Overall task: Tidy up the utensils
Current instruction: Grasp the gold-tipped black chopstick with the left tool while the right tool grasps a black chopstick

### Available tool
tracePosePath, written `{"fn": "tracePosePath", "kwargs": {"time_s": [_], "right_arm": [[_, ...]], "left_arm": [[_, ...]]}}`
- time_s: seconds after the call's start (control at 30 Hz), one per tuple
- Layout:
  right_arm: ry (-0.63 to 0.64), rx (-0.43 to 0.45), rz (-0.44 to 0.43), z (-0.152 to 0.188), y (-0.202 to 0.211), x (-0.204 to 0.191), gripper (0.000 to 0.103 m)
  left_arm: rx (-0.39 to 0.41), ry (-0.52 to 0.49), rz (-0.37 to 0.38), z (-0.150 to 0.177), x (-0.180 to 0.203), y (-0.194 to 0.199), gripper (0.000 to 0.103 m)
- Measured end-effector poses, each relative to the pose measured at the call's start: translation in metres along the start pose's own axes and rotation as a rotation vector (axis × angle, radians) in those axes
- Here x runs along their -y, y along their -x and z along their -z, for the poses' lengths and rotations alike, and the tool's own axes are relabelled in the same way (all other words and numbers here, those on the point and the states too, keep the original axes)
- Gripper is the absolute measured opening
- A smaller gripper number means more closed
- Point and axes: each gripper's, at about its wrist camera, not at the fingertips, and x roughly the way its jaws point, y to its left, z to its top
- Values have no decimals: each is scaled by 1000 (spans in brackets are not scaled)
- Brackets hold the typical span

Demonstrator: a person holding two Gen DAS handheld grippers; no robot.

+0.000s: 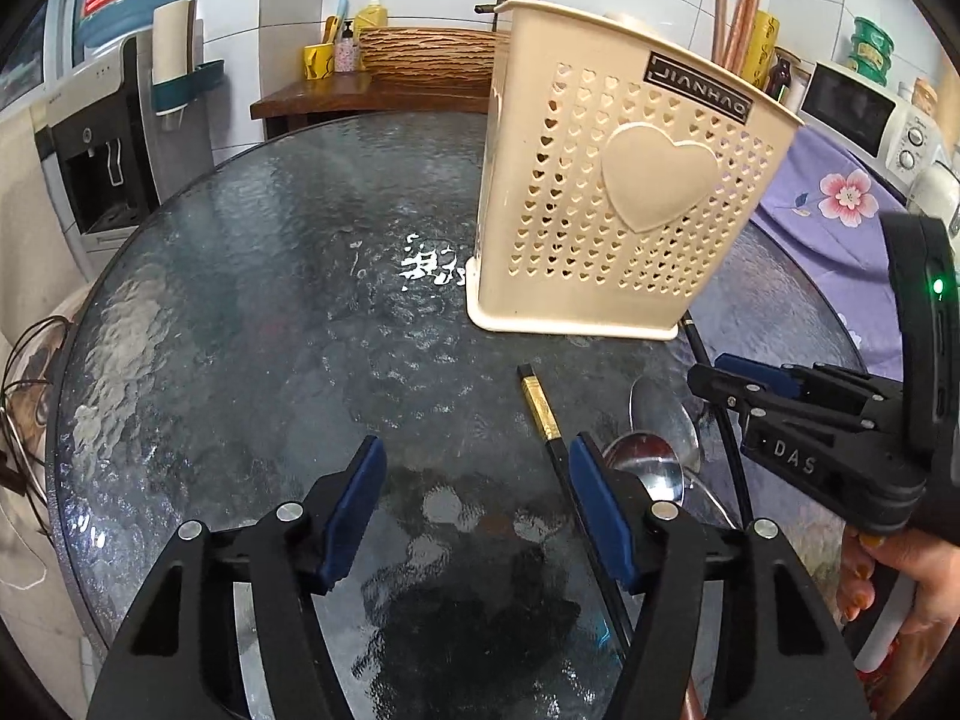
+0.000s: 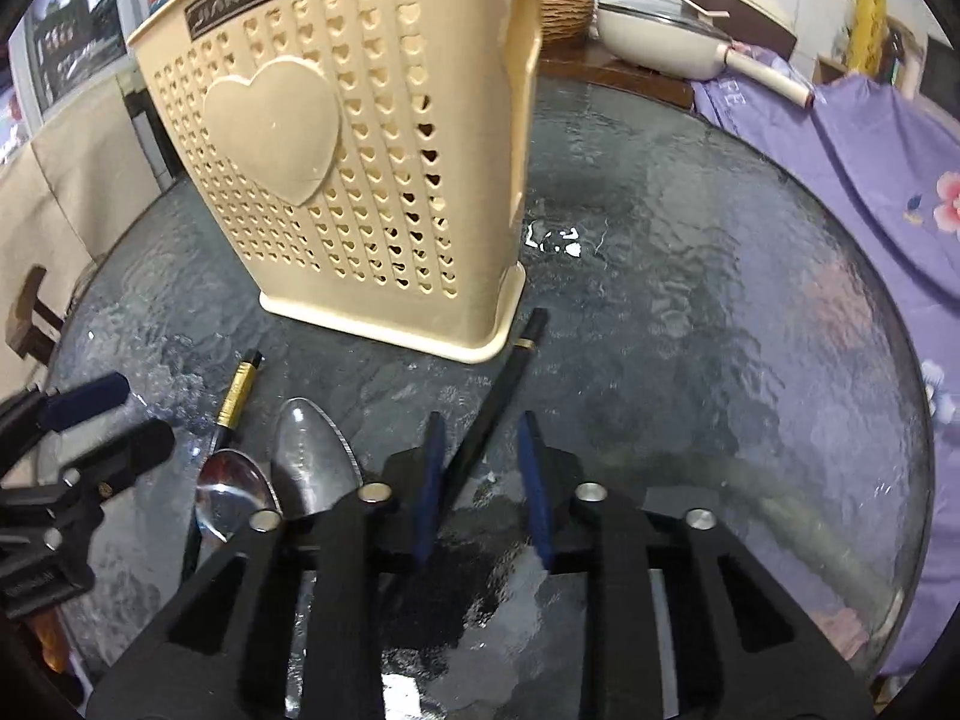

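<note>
A beige heart-pierced utensil holder (image 1: 600, 180) (image 2: 360, 180) stands upright on the round glass table (image 1: 240, 300) (image 2: 720, 300). In front of it lie two metal spoons (image 1: 645, 468) (image 2: 312, 456), a gold-banded black chopstick (image 1: 540, 405) (image 2: 237, 390) and a plain black chopstick (image 1: 729, 450) (image 2: 510, 372). My left gripper (image 1: 477, 441) (image 2: 120, 420) is open low over the glass, the gold-banded chopstick running under its right finger. My right gripper (image 2: 481, 420) (image 1: 708, 372) straddles the plain chopstick, which lies against the left pad with a gap to the right pad.
A purple flowered cloth (image 1: 828, 198) (image 2: 870, 168) borders the table's right side. Behind are a water dispenser (image 1: 90, 150), a woven basket (image 1: 432, 54), a microwave (image 1: 864, 114) and a white pan (image 2: 660, 36). A person's hand (image 1: 900, 570) holds the right gripper.
</note>
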Motion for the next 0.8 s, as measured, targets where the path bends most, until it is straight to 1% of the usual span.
{"fn": "tracePosePath", "kwargs": {"time_s": [0.03,0.17,0.27,0.33,0.47,0.5,0.53,0.67,0.8], "right_arm": [[14,-2,9,-1,-1,-1,18],[52,-9,-1,1,2,1,12],[74,-21,-12,4,6,6,11],[68,-27,-20,7,8,12,10],[81,-32,-9,8,10,17,10],[87,-32,-7,9,11,18,10],[88,-33,-7,9,11,18,10],[98,-32,-3,11,12,21,10],[107,-30,-6,12,13,23,10]], "left_arm": [[-1,-4,-1,-1,0,0,62],[-7,-24,2,-6,4,-3,62],[-22,-33,8,-9,7,-10,60],[-39,-36,25,-11,9,-15,55],[-65,-48,40,-16,13,-25,49],[-79,-55,42,-18,15,-29,45],[-85,-58,39,-18,16,-31,43],[-92,-80,25,-21,20,-37,38],[-91,-109,-4,-19,24,-37,28]]}}
